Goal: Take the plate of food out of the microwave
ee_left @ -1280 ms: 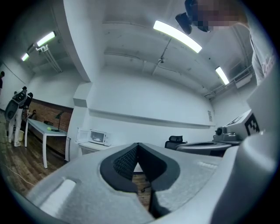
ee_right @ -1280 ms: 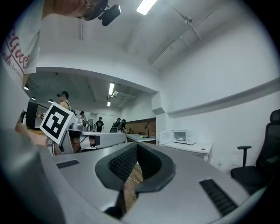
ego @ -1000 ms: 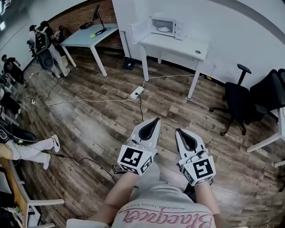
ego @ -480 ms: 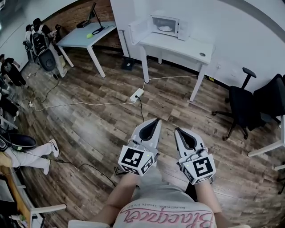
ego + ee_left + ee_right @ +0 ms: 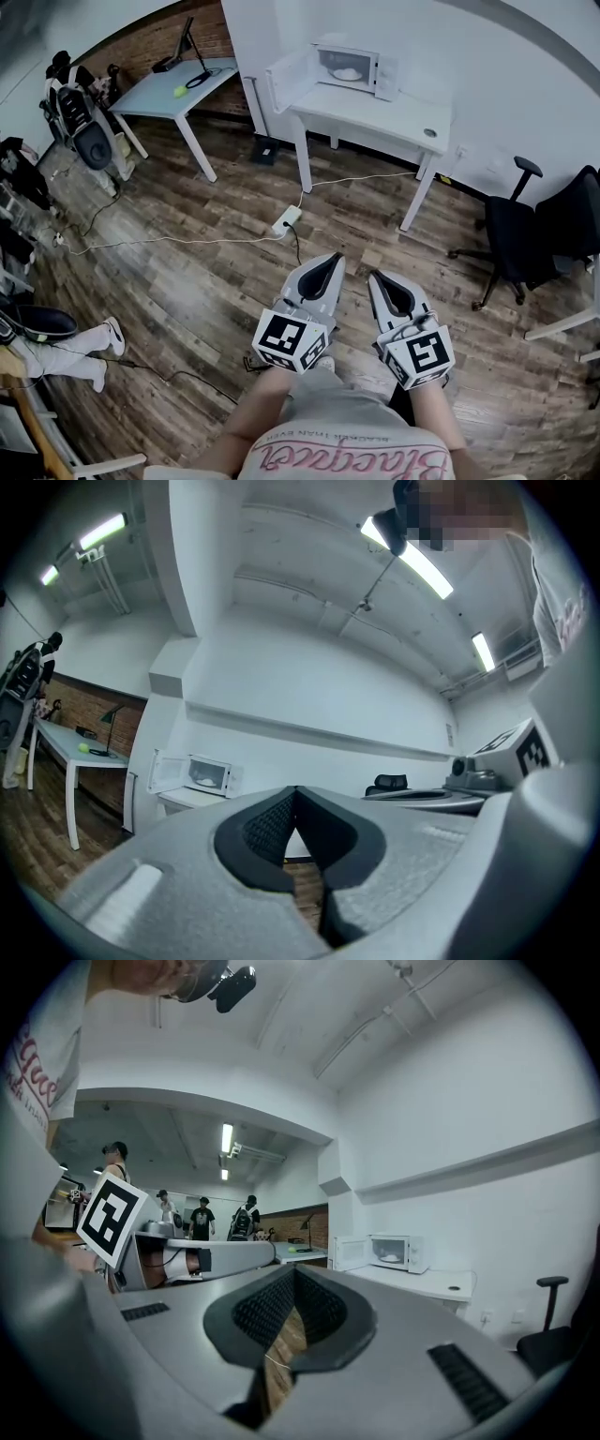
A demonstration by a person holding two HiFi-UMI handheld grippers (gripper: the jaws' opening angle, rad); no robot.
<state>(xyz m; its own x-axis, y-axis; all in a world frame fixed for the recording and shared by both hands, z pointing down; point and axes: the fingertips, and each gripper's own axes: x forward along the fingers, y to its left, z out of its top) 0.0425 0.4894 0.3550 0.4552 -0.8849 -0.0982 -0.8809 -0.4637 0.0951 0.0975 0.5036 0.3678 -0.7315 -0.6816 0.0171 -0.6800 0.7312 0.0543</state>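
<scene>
The microwave (image 5: 349, 66) is white, as are the table (image 5: 375, 111) under it and the wall (image 5: 511, 75) behind; the plate (image 5: 346, 74) inside shows pale. The floor (image 5: 187, 253) is brown wood-grain planking, streaked light and dark. Red-brown brick (image 5: 178, 36) backs a pale blue-grey desk (image 5: 159, 89) bearing a yellow-green ball (image 5: 179, 91). The office chair (image 5: 511, 239) is black. The left gripper (image 5: 333, 256) and right gripper (image 5: 373, 276) are light grey with black ribbed pads (image 5: 267, 827), their cubes (image 5: 286, 339) white with black square markers. The shirt (image 5: 347, 457) is pale with pink script.

Grey left tongs (image 5: 332, 257) and right tongs (image 5: 375, 276), black ribbed pads (image 5: 267, 827), black-and-white marker cubes (image 5: 286, 339), pale shirt (image 5: 337, 452), pink lettering
</scene>
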